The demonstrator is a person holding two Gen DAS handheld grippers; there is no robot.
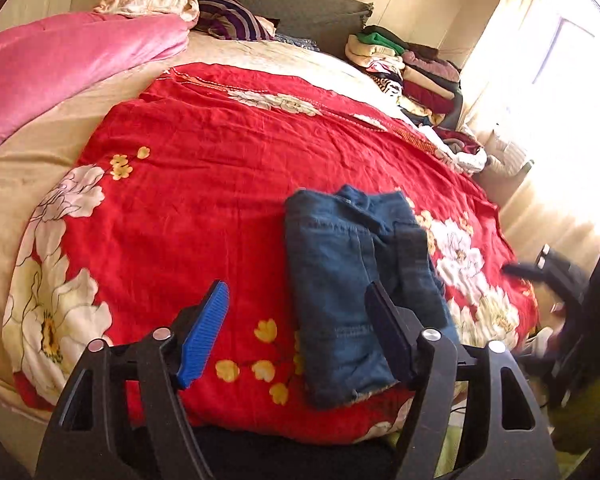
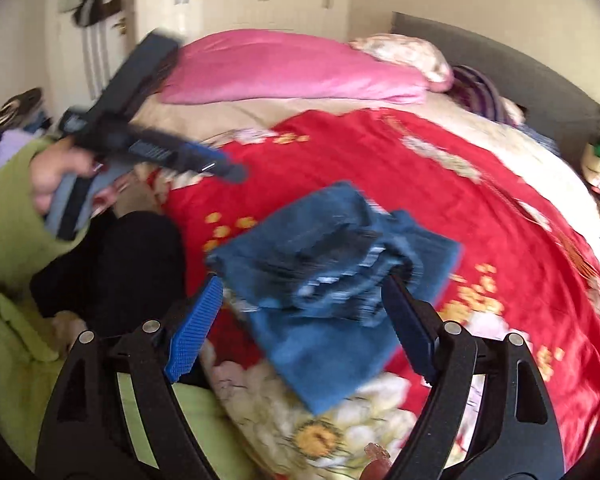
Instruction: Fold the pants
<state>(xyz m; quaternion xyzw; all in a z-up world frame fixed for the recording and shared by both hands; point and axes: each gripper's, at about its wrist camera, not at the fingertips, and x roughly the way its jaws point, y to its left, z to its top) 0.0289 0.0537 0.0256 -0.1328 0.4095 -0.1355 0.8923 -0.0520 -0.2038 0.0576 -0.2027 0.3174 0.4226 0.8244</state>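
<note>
Left wrist view shows the folded blue jeans [image 1: 352, 292] lying near the red floral quilt's [image 1: 204, 200] front edge, broad bare quilt to their left, both the left gripper [image 1: 296, 328] and right gripper [image 2: 300, 320] spread wide and empty, no readable writing.

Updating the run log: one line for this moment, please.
jeans: folded on red quilt | left gripper: open | right gripper: open, empty
</note>
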